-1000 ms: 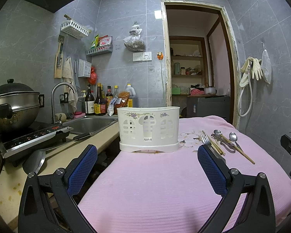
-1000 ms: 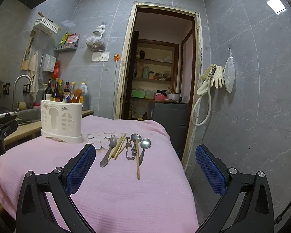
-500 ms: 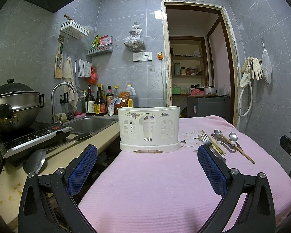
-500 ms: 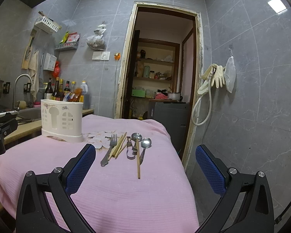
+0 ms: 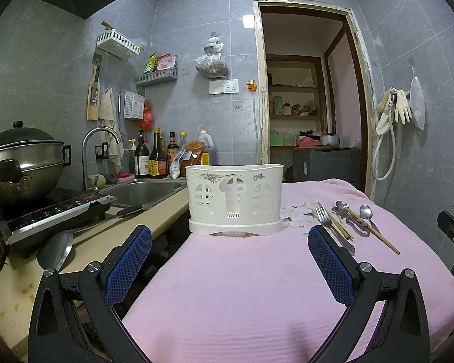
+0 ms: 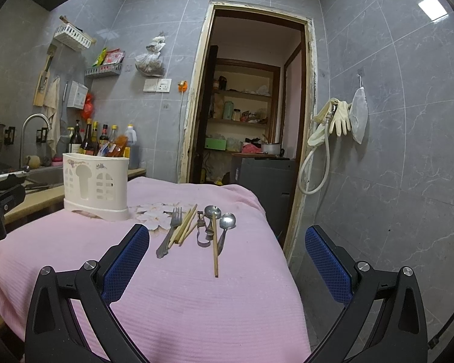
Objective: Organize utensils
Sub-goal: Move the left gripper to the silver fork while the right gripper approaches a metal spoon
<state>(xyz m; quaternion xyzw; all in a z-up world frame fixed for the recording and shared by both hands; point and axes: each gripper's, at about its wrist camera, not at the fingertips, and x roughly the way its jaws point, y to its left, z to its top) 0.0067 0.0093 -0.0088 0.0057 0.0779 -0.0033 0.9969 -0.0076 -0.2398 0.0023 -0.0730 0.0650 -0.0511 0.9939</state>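
Both wide-open, empty grippers, left gripper [image 5: 227,260] and right gripper [image 6: 227,257], are facing the utensils [image 6: 196,230]; the right gripper's best approach is lifting the fork [image 6: 169,231] at 11 o'clock by its handle toward the caddy [image 6: 95,186].

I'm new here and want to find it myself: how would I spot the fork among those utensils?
Find the pink cloth and the white utensil holder standing on it. The loose utensils lie to its right; the fork is the nearest to the holder, beside the chopsticks. Alone among them, it ends in tines.
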